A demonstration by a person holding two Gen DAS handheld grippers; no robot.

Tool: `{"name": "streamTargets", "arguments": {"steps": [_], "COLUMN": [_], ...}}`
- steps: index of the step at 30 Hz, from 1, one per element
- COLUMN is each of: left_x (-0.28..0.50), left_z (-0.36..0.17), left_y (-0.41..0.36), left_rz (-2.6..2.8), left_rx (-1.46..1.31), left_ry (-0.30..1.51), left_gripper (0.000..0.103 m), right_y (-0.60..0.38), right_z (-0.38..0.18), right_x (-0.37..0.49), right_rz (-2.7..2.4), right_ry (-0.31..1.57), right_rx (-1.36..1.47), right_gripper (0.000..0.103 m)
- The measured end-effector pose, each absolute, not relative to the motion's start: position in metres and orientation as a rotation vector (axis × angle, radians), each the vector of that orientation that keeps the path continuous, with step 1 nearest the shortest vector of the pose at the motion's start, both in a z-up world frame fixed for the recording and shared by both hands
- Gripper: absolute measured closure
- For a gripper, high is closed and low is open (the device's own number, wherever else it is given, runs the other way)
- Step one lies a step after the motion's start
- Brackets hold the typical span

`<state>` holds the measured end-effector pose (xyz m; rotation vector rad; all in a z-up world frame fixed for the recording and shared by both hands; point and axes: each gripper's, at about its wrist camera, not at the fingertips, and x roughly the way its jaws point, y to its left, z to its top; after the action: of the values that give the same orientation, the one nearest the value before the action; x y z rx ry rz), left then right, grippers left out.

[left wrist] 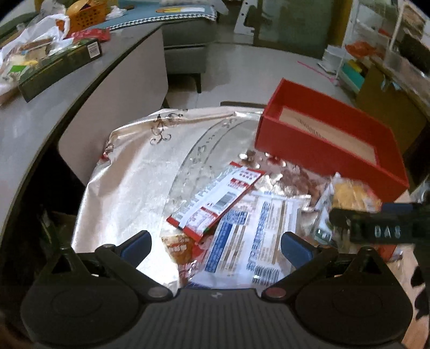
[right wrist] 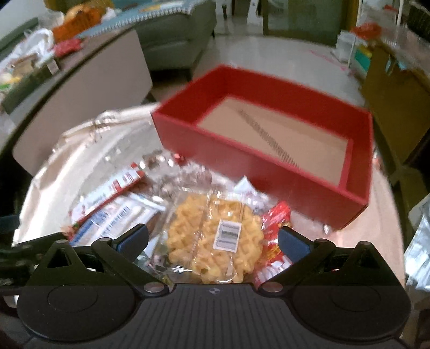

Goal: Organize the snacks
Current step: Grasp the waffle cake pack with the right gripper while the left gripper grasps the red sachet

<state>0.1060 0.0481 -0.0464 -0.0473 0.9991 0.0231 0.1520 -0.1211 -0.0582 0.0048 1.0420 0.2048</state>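
Note:
A pile of snack packets lies on a shiny silver cloth (left wrist: 129,188). A red and white packet (left wrist: 215,198) rests on a blue and white packet (left wrist: 250,236). My left gripper (left wrist: 215,244) is open above them, holding nothing. A clear pack of yellow waffle biscuits (right wrist: 215,236) lies between the open jaws of my right gripper (right wrist: 212,239). A red packet (right wrist: 274,228) lies beside it. An empty red box (right wrist: 268,150) with a brown floor stands behind the pile; it also shows in the left wrist view (left wrist: 328,150). The right gripper shows at the right edge of the left wrist view (left wrist: 376,228).
A grey counter (left wrist: 53,107) curves along the left, carrying a dark green box (left wrist: 59,64), bags and an orange basket (left wrist: 86,16). A grey sofa (left wrist: 188,37) stands behind. Shelves and a brown cabinet (left wrist: 389,96) are at the right.

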Motion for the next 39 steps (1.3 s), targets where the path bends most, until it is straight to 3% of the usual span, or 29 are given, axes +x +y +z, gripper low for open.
{"name": "streamTargets", "arguments": {"steps": [17,24,29,39], "left_x": [0.103,0.112,0.136,0.204], "left_z": [-0.044,-0.039,-0.041,-0.095], "left_y": [0.054,0.057,0.064,0.057], "left_rz": [-0.006,-0.028,-0.091,-0.166], "left_rx": [-0.080,-0.070,-0.113,0.041], "left_ry": [1.011,0.984,0.989,1.085], "left_gripper": [0.005,0.005,0.005,0.005], "right_y": [-0.147,-0.144,-0.147,-0.168], "right_z": [-0.079,-0.069,-0.058,-0.050], "right_x": [0.158,0.153,0.139,0.133], "right_rz": [0.335,0.330,0.364,0.375], "right_ry": [1.104,1.073,1.036,1.031], "right_rx": [0.142,0.063,0.022,0.120], "right_gripper": [0.000,0.014,0.015,0.015]}}
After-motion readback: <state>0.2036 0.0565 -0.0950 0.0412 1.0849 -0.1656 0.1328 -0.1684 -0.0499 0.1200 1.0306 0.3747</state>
